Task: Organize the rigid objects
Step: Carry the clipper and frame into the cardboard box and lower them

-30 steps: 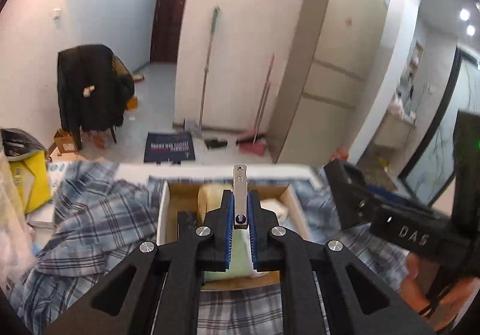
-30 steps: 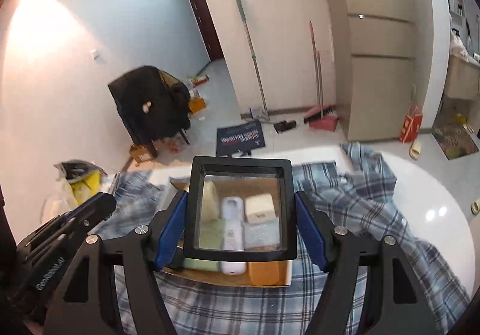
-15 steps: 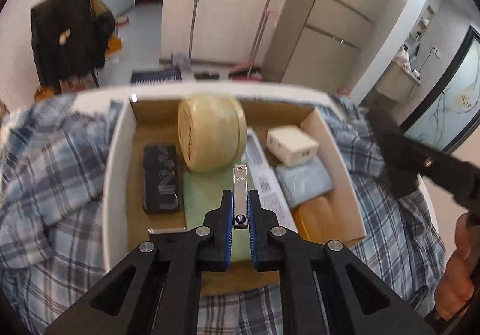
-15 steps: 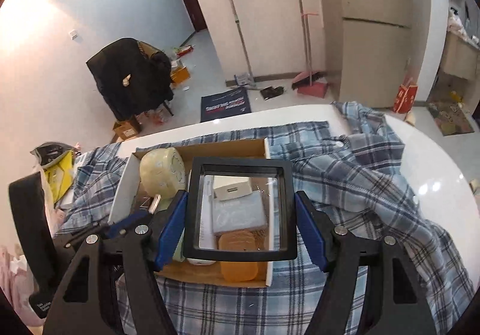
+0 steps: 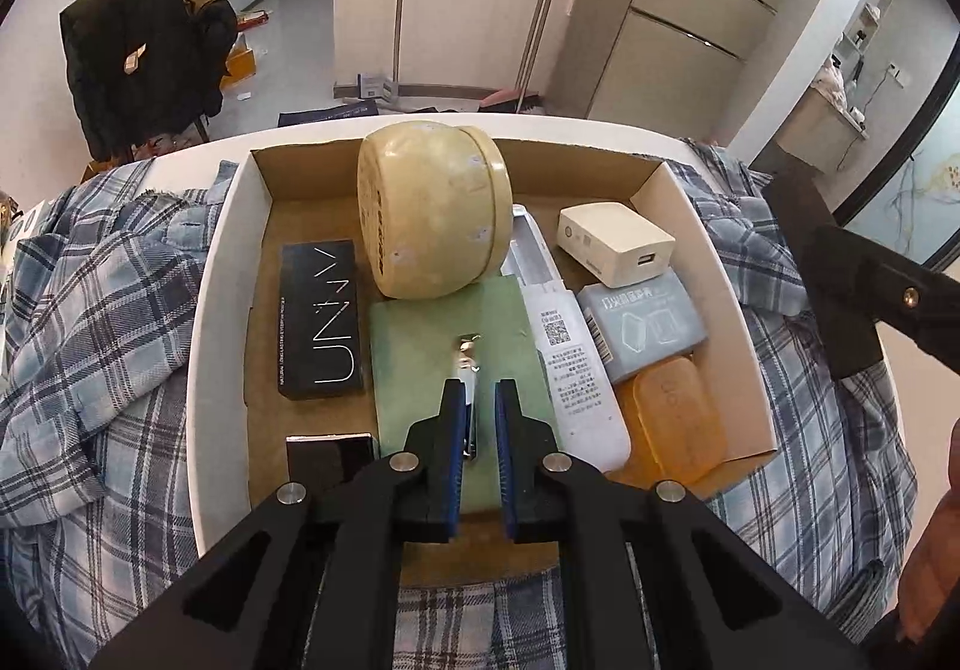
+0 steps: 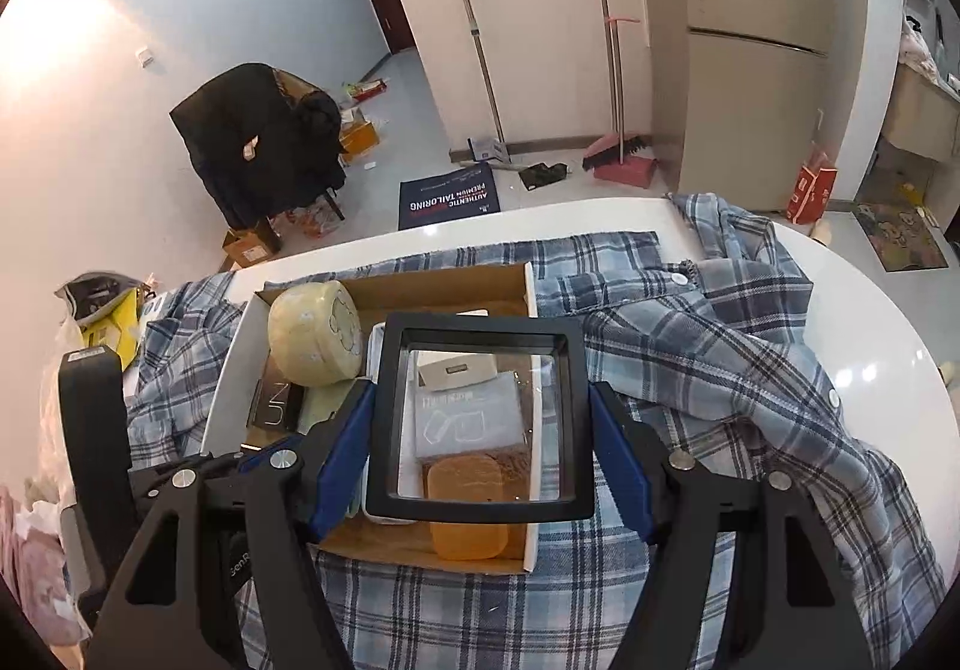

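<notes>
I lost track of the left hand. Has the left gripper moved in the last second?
Yes. The left gripper has come down toward the cardboard box, which now fills its view; the room behind has slid upward.

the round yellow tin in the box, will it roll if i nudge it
Probably: the round yellow tin lies on its curved side in the cardboard box. It rests partly on the green pad, so it may stop quickly. It looks rigid.
</notes>
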Motion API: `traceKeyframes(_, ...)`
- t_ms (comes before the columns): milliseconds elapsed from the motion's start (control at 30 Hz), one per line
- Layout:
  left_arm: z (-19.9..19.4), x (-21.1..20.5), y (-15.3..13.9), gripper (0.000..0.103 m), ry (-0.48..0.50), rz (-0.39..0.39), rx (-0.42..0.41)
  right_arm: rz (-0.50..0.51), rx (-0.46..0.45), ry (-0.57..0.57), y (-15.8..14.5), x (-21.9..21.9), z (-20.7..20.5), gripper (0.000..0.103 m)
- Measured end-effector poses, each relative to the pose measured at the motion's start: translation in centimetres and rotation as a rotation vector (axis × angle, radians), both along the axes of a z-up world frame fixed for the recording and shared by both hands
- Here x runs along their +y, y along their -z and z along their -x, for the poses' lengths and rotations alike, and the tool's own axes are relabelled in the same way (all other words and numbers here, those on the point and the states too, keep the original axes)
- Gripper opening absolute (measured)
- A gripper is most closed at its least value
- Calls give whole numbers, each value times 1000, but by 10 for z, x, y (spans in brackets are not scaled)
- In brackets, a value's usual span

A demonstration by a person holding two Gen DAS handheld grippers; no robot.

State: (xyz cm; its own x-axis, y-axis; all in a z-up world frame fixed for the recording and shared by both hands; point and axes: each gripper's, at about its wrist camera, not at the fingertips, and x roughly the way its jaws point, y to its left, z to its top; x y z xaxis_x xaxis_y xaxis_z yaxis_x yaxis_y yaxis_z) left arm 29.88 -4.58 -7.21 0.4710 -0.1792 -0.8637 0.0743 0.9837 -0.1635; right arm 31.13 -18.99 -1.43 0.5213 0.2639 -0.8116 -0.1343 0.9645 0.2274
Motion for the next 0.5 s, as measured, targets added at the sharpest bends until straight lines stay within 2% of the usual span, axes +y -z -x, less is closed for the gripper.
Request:
traceKeyframes(167,3,5,-10,11,-3,23,-34,-1,-2,-15,0,3,1,69)
traceKeyframes(300,11,9,-27,13,-33,-6,-125,-10,-12,-17,2,4,1,69)
traceKeyframes(367,17,9,-37,32,-58,-40,-196,-8,-15,-17,4,5,0,69)
traceKeyframes(433,24,12,-48,85,-96,-59,-278,-11,-12,-19,8,7,-1,69)
traceKeyframes(467,32,14,-56,90,-134,-69,-356,-15,-10,-20,10,7,-2,69)
traceKeyframes(500,36,15,-60,90,-153,-72,-397,-17,-5,-22,12,8,-3,69)
